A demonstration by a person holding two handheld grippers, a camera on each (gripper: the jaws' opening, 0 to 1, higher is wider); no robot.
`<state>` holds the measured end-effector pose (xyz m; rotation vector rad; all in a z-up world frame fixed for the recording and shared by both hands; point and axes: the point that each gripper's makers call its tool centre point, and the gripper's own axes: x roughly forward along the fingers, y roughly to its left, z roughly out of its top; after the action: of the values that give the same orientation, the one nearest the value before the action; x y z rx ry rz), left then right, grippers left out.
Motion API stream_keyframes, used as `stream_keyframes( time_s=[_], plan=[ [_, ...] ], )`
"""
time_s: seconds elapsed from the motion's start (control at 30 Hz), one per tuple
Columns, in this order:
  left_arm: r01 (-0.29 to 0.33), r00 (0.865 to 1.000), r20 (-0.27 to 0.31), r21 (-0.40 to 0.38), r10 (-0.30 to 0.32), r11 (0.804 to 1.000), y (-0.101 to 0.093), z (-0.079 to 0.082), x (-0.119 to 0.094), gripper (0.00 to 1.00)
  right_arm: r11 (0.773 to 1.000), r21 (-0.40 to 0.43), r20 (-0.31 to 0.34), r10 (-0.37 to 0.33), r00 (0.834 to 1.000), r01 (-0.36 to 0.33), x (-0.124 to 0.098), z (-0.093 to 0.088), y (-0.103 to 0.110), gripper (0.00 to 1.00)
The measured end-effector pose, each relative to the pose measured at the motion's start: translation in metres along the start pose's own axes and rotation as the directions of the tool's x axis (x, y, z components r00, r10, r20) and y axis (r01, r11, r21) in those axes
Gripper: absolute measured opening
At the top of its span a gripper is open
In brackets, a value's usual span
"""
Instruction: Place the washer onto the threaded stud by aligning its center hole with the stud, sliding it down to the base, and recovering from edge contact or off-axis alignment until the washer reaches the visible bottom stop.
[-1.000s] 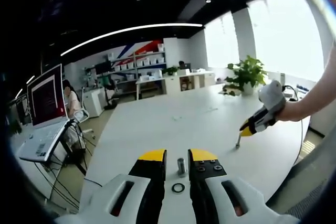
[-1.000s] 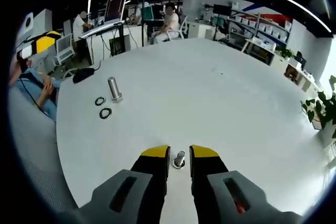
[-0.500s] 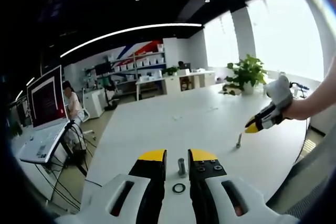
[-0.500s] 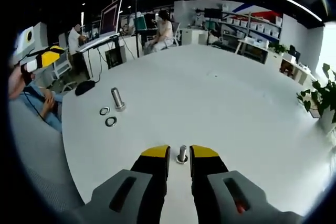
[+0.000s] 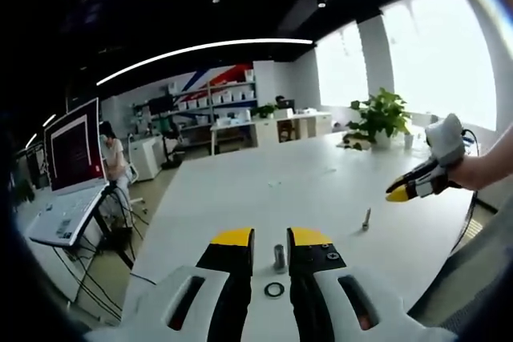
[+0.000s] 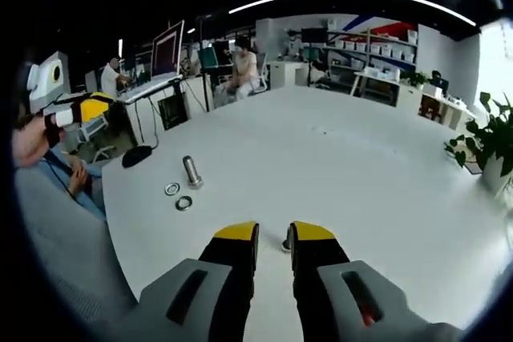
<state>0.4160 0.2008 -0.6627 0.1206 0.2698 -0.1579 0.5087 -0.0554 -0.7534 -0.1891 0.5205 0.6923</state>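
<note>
The washer lies flat on the white tabletop, just in front of the threaded stud, which stands upright beyond it. In the right gripper view two washers rest beside the thicker stud: one nearer the camera, another just left of it. None sits on that stud, so the placing is, by my judgement, not yet done.

The left gripper hangs over the stud, jaws narrowly apart and empty, with stud and washer showing in the gap. The right gripper is likewise narrowly parted, holding nothing; a second, thin stud stands near its right jaw. Picking up a washer and threading it remain.
</note>
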Motion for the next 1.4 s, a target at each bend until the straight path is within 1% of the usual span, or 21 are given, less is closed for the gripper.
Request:
stream_keyframes(
  time_s=[0.23,0.33,0.4,0.47,0.5,0.6,0.77,0.87,1.03,1.13,1.17,1.23,1.27,1.33,1.4],
  plan=[
    [0.026,1.000,0.006,-0.007,-0.026,1.000,-0.004,0.001,0.002,0.14,0.999,0.015,0.038,-0.033,0.999,0.033,-0.015,0.006,0.001,0.18],
    [0.050,0.999,0.000,-0.005,-0.050,0.999,-0.010,0.000,0.003,0.14,0.999,0.016,0.052,-0.049,0.997,0.048,-0.024,0.009,0.002,0.19],
    [0.063,0.998,0.003,-0.001,-0.063,0.998,-0.014,0.001,0.003,0.14,0.998,0.015,0.084,-0.069,0.994,0.068,-0.031,0.015,0.002,0.20],
    [0.072,0.997,0.006,-0.006,-0.072,0.997,-0.016,0.001,0.003,0.14,0.995,0.023,0.096,-0.097,0.991,0.096,-0.037,0.018,0.000,0.22],
    [0.073,0.997,0.002,-0.011,-0.073,0.997,-0.015,0.000,0.003,0.14,0.994,0.021,0.113,-0.109,0.988,0.107,-0.041,0.020,-0.001,0.23],
    [0.069,0.998,0.007,-0.038,-0.069,0.997,-0.012,0.001,0.003,0.14,0.993,0.025,0.117,-0.114,0.987,0.112,-0.047,0.021,0.002,0.23],
    [0.078,0.997,0.002,-0.046,-0.078,0.996,-0.015,-0.001,0.004,0.14,0.994,0.016,0.129,-0.113,0.985,0.112,-0.056,0.024,0.007,0.23],
    [0.085,0.996,-0.006,-0.043,-0.085,0.995,-0.017,-0.002,0.004,0.14,0.993,0.037,0.147,-0.113,0.983,0.108,-0.064,0.023,0.009,0.23],
    [0.070,0.997,-0.012,-0.050,-0.070,0.996,-0.013,-0.004,0.003,0.14,0.993,0.053,0.186,-0.114,0.976,0.105,-0.072,0.024,0.012,0.23],
    [0.060,0.998,-0.020,-0.048,-0.061,0.997,-0.011,-0.006,0.002,0.14,0.992,0.063,0.193,-0.119,0.974,0.108,-0.073,0.025,0.010,0.23],
    [0.055,0.998,-0.025,-0.046,-0.056,0.997,-0.010,-0.007,0.002,0.14,0.991,0.075,0.209,-0.124,0.970,0.111,-0.074,0.027,0.008,0.23],
    [0.049,0.998,-0.026,-0.044,-0.050,0.998,-0.009,-0.007,0.001,0.14,0.991,0.078,0.210,-0.126,0.970,0.112,-0.074,0.028,0.007,0.23],
    [0.048,0.998,-0.029,-0.051,-0.050,0.998,-0.009,-0.007,0.001,0.14,0.990,0.080,0.214,-0.132,0.968,0.117,-0.074,0.029,0.006,0.23],
    [0.048,0.998,-0.025,-0.051,-0.049,0.998,-0.008,-0.006,0.001,0.14,0.987,0.111,0.227,-0.141,0.964,0.119,-0.076,0.031,0.003,0.23],
    [0.049,0.998,-0.026,-0.051,-0.050,0.998,-0.008,-0.006,0.001,0.14,0.986,0.113,0.233,-0.148,0.961,0.124,-0.078,0.033,0.004,0.23]
  ],
)
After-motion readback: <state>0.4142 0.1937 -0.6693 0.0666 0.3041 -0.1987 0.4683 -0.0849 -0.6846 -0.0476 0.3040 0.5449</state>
